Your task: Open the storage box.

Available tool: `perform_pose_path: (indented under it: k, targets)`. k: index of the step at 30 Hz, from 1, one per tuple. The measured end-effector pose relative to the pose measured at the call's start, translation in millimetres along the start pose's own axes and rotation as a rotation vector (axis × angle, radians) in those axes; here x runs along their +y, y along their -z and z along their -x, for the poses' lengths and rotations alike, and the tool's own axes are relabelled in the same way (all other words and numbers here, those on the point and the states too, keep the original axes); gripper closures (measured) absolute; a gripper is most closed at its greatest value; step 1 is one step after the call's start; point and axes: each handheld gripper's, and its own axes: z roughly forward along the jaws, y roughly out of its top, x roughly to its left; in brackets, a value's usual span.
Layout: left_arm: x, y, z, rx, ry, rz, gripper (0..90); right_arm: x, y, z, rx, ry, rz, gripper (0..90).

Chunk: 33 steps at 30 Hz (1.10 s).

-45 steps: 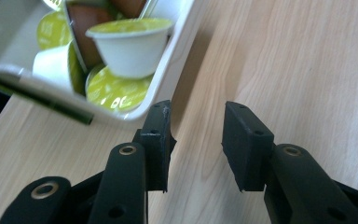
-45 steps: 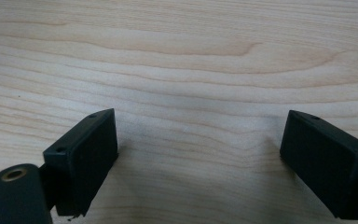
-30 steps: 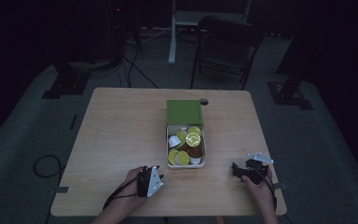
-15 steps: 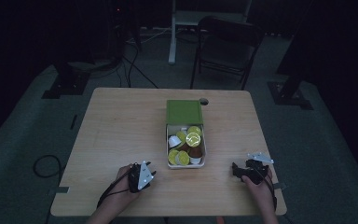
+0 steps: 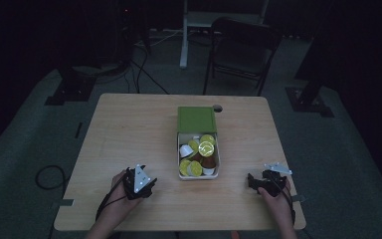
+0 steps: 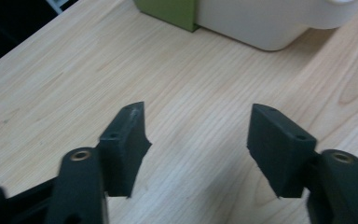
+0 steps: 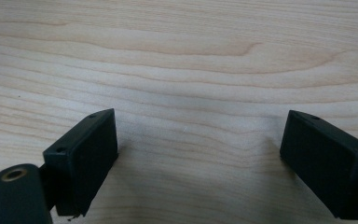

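Observation:
A white box (image 5: 179, 149) holding several yellow, brown and white capsules sits mid-table, with its green lid (image 5: 197, 119) lying at its far end. My left gripper (image 5: 148, 180) rests near the front edge, left of the box and apart from it. In the left gripper view its jaws (image 6: 198, 116) have just been opening and stand open over bare wood, with the white box (image 6: 270, 23) and green lid (image 6: 172, 11) ahead. My right gripper (image 5: 251, 180) lies right of the box. It is open (image 7: 200, 121) with nothing between its jaws.
The wooden table (image 5: 129, 129) has a small round hole (image 5: 218, 108) near its far edge behind the lid. A dark chair (image 5: 238, 50) stands beyond the table. A cable loop (image 5: 47, 177) lies on the floor at the left.
My left hand has carried its gripper leftward along the front of the table, away from the box. The right gripper has not moved.

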Motion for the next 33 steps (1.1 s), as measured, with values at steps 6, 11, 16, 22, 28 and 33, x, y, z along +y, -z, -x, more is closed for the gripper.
perform_pose_path:
  k: [6, 11, 16, 22, 28, 33]
  targets:
    - [-4.6, 1.0, -8.5, -0.004, 0.053, 0.001, 30.7, 0.0, 0.0, 0.0, 0.0, 0.0, 0.0, 10.6]
    - [-10.1, 2.2, -14.5, 0.008, 0.105, -0.004, 24.5, 0.0, 0.0, 0.1, 0.0, 0.0, 0.0, 10.6]
    - [-17.6, 3.0, -21.1, -0.009, 0.163, -0.002, 18.8, 0.0, 0.0, 0.0, 0.0, 0.0, 0.0, 10.6]
    - [-26.4, 1.9, -24.8, -0.02, 0.197, -0.023, 15.8, 0.0, 0.0, 0.0, 0.0, 0.0, 0.0, 10.6]
    - [-36.0, 2.2, -31.8, -0.019, 0.22, -0.048, 15.0, 0.0, 0.0, 0.1, 0.0, 0.0, -0.001, 10.6]
    - [-45.2, 1.3, -36.4, -0.024, 0.254, -0.077, 15.1, 0.1, 0.0, 0.2, 0.001, 0.001, 0.0, 10.6]
